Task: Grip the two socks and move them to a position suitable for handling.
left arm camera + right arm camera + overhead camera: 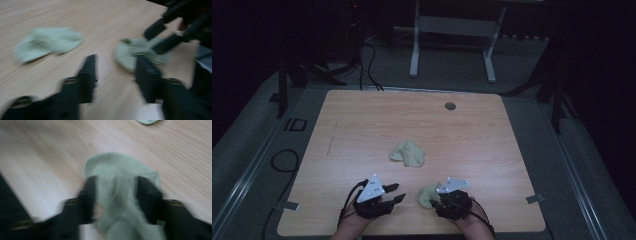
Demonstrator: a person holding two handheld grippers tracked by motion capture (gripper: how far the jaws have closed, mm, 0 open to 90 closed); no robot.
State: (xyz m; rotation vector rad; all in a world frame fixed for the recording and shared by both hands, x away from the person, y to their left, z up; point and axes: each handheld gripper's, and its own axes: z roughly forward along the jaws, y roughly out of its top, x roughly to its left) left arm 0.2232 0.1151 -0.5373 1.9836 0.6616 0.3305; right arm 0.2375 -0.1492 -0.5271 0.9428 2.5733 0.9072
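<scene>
— Where is the sock you're working on?

— The near sock (120, 195) lies at the table's front edge, just ahead of my right hand. In my right gripper view it runs straight between the two black jaws of my right gripper (116, 192), bunched into a ridge. The jaws touch its sides, and I read that as a pinch on the cloth, though the picture is blurred. In the high view the same sock (427, 195) pokes out to the left of that gripper (437, 200).

— And your left?

— My left gripper (116, 75) has its jaws spread with only bare wood between them. It holds nothing. From its camera I see the near sock (130, 53) just beyond its right jaw, with the right gripper's (163, 36) black jaws on it.

— Anything else out there?

— A second sock (408, 153), the same pale green, lies crumpled near the middle of the table (362, 120), well apart from both grippers. A small round grey grommet (450, 106) sits toward the far edge. On the high view my left gripper (394, 192) rests near the front edge, beside the right one.
</scene>
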